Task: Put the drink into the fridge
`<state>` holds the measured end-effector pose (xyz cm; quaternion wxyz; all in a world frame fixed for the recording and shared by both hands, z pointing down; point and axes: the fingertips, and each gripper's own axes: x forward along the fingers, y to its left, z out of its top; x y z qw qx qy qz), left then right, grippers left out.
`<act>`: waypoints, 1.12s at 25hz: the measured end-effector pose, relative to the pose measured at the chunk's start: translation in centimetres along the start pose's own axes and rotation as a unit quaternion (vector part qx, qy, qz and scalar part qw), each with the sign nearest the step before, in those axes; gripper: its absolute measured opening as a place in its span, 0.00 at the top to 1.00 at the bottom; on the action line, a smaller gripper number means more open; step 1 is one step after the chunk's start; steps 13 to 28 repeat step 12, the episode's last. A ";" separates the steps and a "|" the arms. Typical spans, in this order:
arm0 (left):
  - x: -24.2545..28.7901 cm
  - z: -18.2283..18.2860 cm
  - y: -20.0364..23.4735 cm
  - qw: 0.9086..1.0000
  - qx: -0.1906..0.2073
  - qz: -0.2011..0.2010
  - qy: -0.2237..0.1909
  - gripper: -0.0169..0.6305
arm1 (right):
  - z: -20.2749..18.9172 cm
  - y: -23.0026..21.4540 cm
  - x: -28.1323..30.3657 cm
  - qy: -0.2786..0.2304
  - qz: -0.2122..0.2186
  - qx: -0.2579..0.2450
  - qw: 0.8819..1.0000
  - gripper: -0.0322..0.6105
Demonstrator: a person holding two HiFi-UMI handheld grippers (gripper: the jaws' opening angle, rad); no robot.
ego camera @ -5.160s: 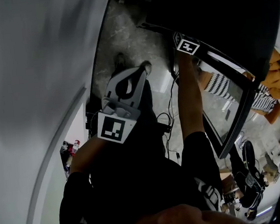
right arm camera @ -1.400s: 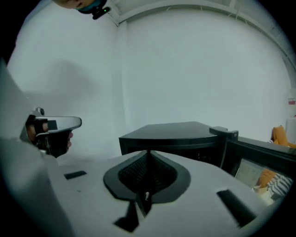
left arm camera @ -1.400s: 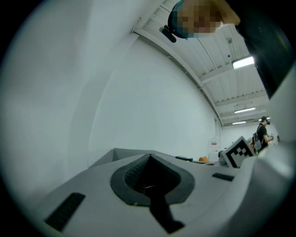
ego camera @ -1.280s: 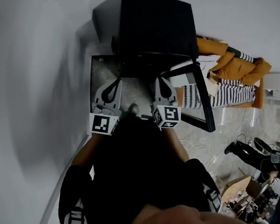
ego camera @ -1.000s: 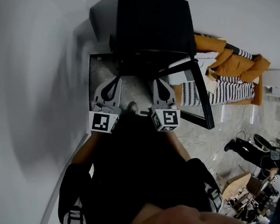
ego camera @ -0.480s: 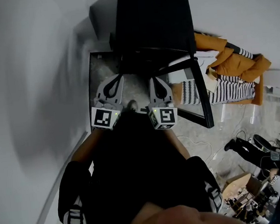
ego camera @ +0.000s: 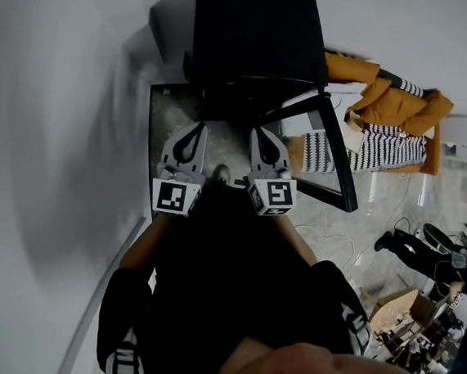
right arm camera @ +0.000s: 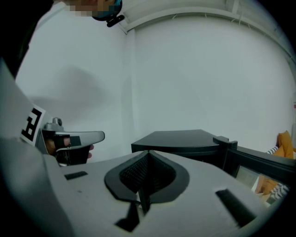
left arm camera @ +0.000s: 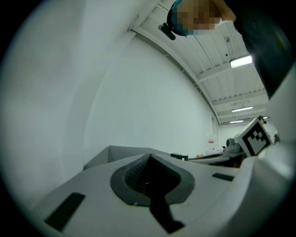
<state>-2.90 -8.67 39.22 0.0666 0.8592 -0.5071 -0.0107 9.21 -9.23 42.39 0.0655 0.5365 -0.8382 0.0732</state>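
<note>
A black fridge stands ahead of me against the white wall, and its glass door is swung open to the right. The right gripper view also shows the fridge and the door. I see no drink in any view. My left gripper and right gripper are side by side close to my body, short of the fridge. Both are shut, with nothing between the jaws. In their own views the left gripper and right gripper show pads meeting at the tip.
An orange jacket and striped cloth lie right of the door. Another person is low on the floor at the right, near boxes and cables. A white wall runs along my left.
About five seconds ago my right gripper reached up at the door's top edge. It has since come down beside the left one. Over the last second both grippers barely shifted.
</note>
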 end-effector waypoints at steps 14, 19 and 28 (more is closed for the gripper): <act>-0.6 -0.1 0.1 1.000 -0.001 0.000 0.001 0.97 | -0.2 0.7 -0.2 0.003 0.003 0.003 1.000 0.95; -0.6 -0.1 0.1 1.000 -0.001 0.000 0.001 0.97 | -0.2 0.7 -0.2 0.003 0.003 0.003 1.000 0.95; -0.6 -0.1 0.1 1.000 -0.001 0.000 0.001 0.97 | -0.2 0.7 -0.2 0.003 0.003 0.003 1.000 0.95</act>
